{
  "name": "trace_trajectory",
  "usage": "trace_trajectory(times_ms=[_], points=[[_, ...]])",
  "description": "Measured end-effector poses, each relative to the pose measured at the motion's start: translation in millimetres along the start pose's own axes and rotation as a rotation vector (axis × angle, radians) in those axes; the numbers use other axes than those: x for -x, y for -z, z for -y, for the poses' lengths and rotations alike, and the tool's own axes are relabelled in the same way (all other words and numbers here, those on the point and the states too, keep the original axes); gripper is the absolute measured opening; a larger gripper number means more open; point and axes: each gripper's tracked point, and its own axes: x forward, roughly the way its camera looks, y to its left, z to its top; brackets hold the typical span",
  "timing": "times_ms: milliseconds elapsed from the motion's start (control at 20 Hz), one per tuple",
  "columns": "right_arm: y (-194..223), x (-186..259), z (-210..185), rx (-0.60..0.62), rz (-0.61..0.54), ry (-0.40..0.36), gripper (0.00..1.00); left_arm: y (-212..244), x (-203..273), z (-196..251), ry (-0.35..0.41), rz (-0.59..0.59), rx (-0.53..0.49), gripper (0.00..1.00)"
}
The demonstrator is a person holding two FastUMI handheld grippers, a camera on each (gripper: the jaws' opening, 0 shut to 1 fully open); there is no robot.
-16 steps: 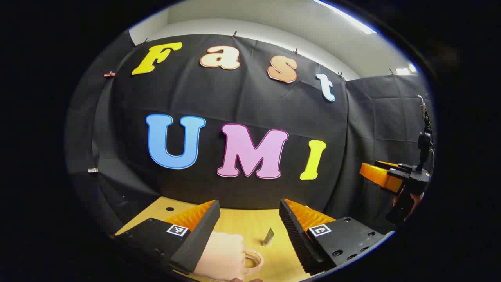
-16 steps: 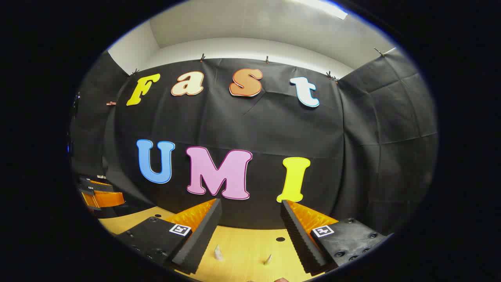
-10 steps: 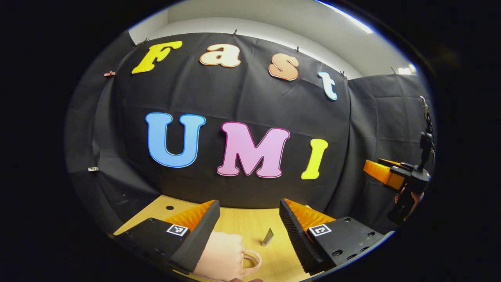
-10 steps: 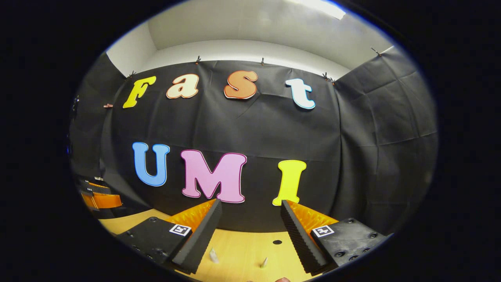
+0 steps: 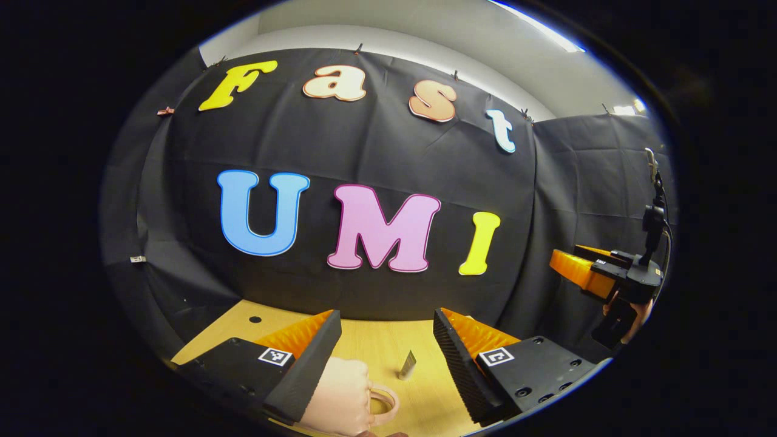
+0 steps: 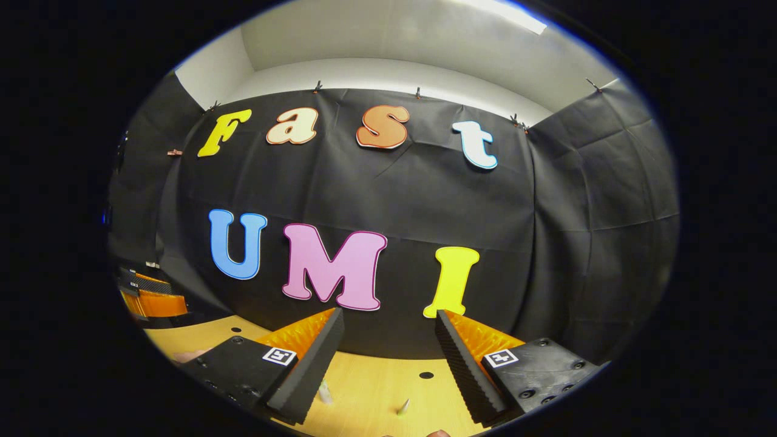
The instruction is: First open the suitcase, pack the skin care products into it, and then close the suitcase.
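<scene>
- The left gripper point(image 5: 386, 340) is held level above the wooden table point(image 5: 376, 343), its jaws spread wide with nothing between them.
- Just below and ahead of its left finger sits a pale pink rounded thing point(image 5: 340, 397) with a loop handle. It may be the suitcase or a pouch; too little of it is in frame to be sure.
- A small upright tube point(image 5: 407, 365), likely one of the skin care products, stands a little farther ahead between the two fingers, apart from both.
- The right gripper point(image 6: 388, 343) is likewise agape and empty, raised over the same table and facing the back cloth.
- Between and below its fingers stand two small pale tubes: one tube by the left finger point(image 6: 325, 392), partly hidden by it, and one pointed tube nearer the middle point(image 6: 403, 406).
- Both tools seem held high and idle in a ready pose, so I judge the task barely begun: nothing grasped, nothing packed.
- Off to the left gripper's right, at the far edge, the other gripper and the hand point(image 5: 631, 312) holding it are well apart, so no clash looms.
- Nothing blocks a descent, though the tubes are light and narrow and could tip at a touch.
</scene>
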Motion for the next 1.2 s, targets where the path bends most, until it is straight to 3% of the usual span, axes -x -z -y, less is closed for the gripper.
trace_trajectory(times_ms=[150,400,550,600,650,800,900,1050,1200], points=[[5,3,5,-0.009,-0.011,0.008,0.96,25,-11,14,0.054,-0.055,0.034,0.96],[21,14,21,-0.012,-0.031,0.019,0.98,136,-38,27,0.072,-0.378,0.131,0.96],[33,21,41,-0.026,-0.050,0.036,0.96,202,-54,37,0.058,-0.550,0.112,0.96],[38,22,48,-0.044,-0.062,0.044,0.96,219,-61,42,0.061,-0.593,0.106,0.92],[44,25,55,-0.064,-0.078,0.049,0.96,238,-67,46,0.060,-0.646,0.103,0.96],[59,32,76,-0.084,-0.112,0.059,0.96,288,-86,45,-0.001,-0.797,0.108,0.96],[66,37,94,-0.065,-0.129,0.067,0.96,319,-102,33,-0.059,-0.861,0.054,0.96],[80,44,120,-0.033,-0.159,0.080,0.96,347,-116,21,-0.123,-0.917,-0.024,0.97],[94,44,135,-0.045,-0.190,0.081,0.96,364,-118,17,-0.159,-0.952,-0.028,0.96]])
